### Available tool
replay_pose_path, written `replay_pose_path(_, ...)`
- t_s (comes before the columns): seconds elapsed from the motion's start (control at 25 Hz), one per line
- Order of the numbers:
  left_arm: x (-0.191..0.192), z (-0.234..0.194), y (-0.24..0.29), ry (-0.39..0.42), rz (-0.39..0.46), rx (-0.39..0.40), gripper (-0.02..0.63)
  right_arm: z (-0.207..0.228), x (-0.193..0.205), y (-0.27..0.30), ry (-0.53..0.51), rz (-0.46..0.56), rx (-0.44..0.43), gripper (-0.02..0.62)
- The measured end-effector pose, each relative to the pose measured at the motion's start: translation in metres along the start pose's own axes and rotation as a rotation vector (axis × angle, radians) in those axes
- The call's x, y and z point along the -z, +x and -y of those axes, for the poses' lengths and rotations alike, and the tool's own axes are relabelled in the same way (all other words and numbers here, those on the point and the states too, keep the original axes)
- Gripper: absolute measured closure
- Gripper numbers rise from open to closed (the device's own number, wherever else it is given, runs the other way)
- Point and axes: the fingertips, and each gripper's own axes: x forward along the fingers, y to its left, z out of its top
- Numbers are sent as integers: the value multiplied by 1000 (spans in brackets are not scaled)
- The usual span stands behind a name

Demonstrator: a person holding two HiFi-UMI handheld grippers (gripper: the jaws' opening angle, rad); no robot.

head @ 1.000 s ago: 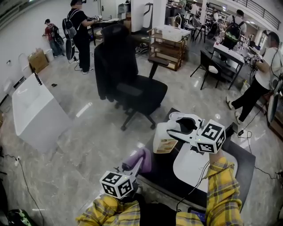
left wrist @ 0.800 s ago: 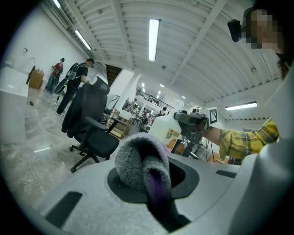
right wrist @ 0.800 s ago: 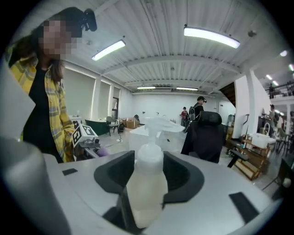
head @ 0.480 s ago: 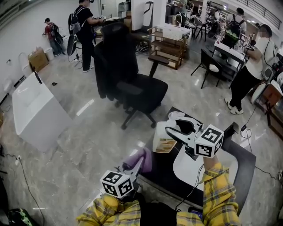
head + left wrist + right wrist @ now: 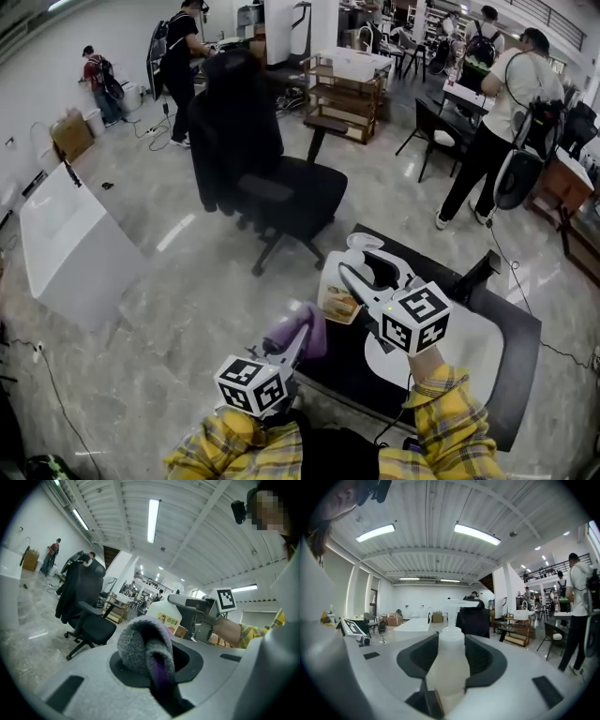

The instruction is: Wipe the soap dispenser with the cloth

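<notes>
The soap dispenser (image 5: 339,289) is a white pump bottle with a yellow label, held off the table between the jaws of my right gripper (image 5: 361,265). In the right gripper view the bottle (image 5: 449,663) fills the gap between the jaws, pump head pointing away. My left gripper (image 5: 298,345) is shut on a grey and purple cloth (image 5: 300,328), bunched between its jaws (image 5: 143,646). The cloth sits just to the lower left of the bottle, apart from it. From the left gripper view, the dispenser (image 5: 164,616) and the right gripper (image 5: 187,604) lie straight ahead.
A black table mat (image 5: 497,394) carries a white oval tray (image 5: 473,342) under my right arm. A black office chair (image 5: 272,178) stands on the grey floor ahead, a white tub (image 5: 66,234) at the left. People, desks and a wooden shelf (image 5: 347,94) fill the back.
My right gripper has rolled and its jaws have closed in on the dispenser, which now sits a little nearer the cloth. The left gripper and cloth have stayed put.
</notes>
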Motion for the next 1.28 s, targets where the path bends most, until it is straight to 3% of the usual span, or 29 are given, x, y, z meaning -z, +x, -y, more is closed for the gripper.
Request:
replay_pose_path(0.48,-36,16,9,26,55,58,557,2,-2,-3,37,51,195,427)
replay_pose_path(0.72,-38,24,19,0,55,99,557,2,-2,-8,49,76,170,426)
replay_pose_path(0.92,-52,31,26,40,90,108,557,7,-13,-36,77,150,204,426)
replay_pose_path(1.28,-62,47,44,119,140,156,555,12,10,-71,162,154,258,426)
